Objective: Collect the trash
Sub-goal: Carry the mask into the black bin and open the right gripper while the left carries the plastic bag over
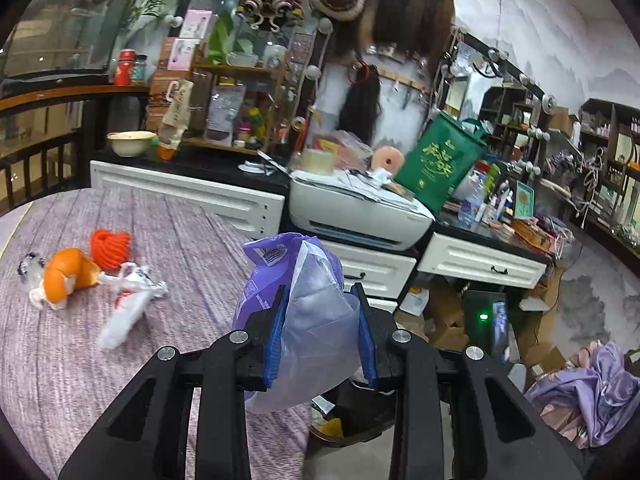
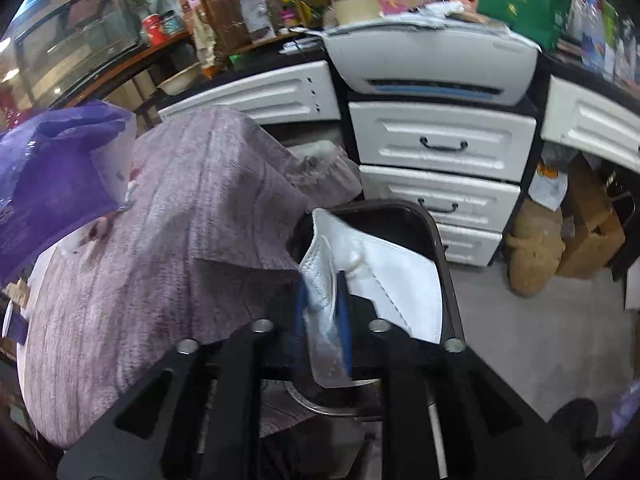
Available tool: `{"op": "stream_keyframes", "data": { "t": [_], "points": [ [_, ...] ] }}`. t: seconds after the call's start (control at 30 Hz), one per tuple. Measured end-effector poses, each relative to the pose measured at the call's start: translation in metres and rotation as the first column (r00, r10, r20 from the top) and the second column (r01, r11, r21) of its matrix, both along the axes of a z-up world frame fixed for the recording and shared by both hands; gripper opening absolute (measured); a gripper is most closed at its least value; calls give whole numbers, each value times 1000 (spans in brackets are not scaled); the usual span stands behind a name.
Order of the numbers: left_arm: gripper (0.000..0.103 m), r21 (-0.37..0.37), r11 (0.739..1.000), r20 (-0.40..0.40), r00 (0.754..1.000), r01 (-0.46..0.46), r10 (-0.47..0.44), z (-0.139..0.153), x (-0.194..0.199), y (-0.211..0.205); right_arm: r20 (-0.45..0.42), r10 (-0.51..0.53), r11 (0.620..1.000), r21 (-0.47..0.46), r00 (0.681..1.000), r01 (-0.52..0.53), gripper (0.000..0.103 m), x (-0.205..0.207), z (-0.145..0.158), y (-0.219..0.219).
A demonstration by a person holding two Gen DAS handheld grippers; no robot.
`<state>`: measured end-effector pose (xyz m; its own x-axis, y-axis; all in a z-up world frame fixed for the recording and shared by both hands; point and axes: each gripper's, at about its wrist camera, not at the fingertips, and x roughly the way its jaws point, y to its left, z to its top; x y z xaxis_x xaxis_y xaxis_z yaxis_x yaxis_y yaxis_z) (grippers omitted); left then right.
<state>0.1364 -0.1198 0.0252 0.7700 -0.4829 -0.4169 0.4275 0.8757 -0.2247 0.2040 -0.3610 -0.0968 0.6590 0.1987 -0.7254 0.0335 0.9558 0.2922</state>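
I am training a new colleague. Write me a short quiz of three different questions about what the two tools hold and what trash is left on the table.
1. True or false: the left tool grips a purple plastic bag.
2. What does the right tool hold?
A. an orange peel
B. a white face mask
C. a green bag
3. Fill in: the face mask hangs over a dark ____ beside the table.

Key
1. True.
2. B. The orange peel lies on the table beside an orange net and crumpled white wrappers; the green bag stands on the counter.
3. Bin, as it seems; its inside is hardly visible.
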Motion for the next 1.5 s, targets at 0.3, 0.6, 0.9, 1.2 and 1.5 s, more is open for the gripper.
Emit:
{"op": "stream_keyframes", "data": {
  "t": [0.3, 0.6, 0.9, 1.2, 1.5],
  "points": [
    [31, 55, 994, -22, 995, 100, -98, -21, -2, -43, -65, -143, 987, 68, 988, 147, 70, -6, -32, -38],
    [31, 105, 975, -125, 975, 197, -184, -57, 12, -93, -49, -281, 959, 16, 959, 282, 72, -40, -27, -84],
    [31, 207, 943, -262, 943, 262, -204, -108, 30, -135, -57, -329, 944, 1, 942, 330, 72, -60, -31, -111],
    [32, 255, 918, -371, 908, 303, -196, -143, 47, -155, -72, -322, 946, 5, 944, 323, 72, -61, -36, -112],
    [44, 275, 901, -425, 883, 335, -199, -162, 53, -163, -87, -317, 948, -5, 944, 318, 72, -61, -38, -112]
  ]
}}
